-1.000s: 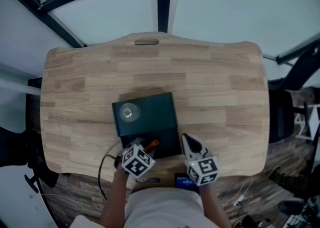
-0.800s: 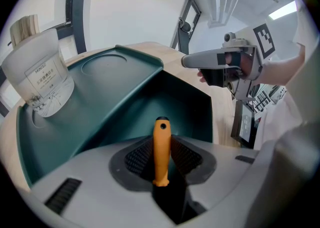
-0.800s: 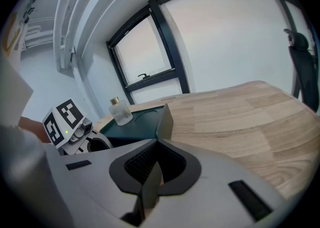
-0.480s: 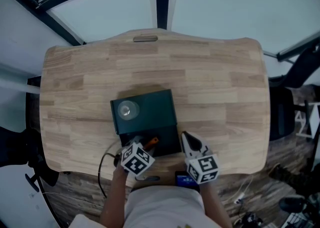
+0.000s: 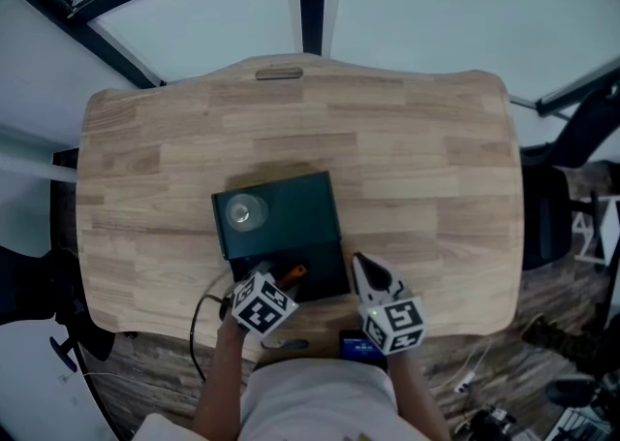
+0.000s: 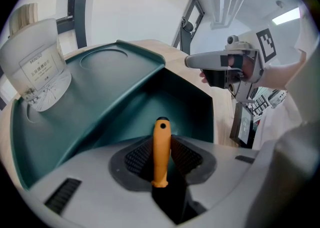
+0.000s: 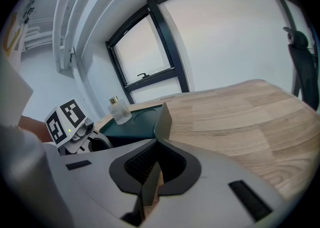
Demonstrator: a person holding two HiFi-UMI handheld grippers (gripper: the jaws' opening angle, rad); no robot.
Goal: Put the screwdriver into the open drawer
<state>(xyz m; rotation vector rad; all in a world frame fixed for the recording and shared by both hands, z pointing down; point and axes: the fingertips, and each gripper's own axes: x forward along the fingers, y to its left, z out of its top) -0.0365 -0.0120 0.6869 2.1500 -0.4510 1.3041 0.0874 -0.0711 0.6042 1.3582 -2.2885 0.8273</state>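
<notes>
You're at the placing step: your left gripper grips the orange screwdriver at lower centre, over the open drawer. Your right gripper is closed on nothing. Next, lower the screwdriver in and let go.

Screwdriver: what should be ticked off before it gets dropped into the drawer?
1. Screwdriver gripped in left tongs: ok.
2. Drawer open: ok.
3. Screwdriver over drawer: ok.
4. Right tongs shut, beside the drawer, out of the way: ok.
5. Bottle upright on the box, off the drawer: ok.
6. Drawer floor free: cannot tell, tongs hide it.
</notes>
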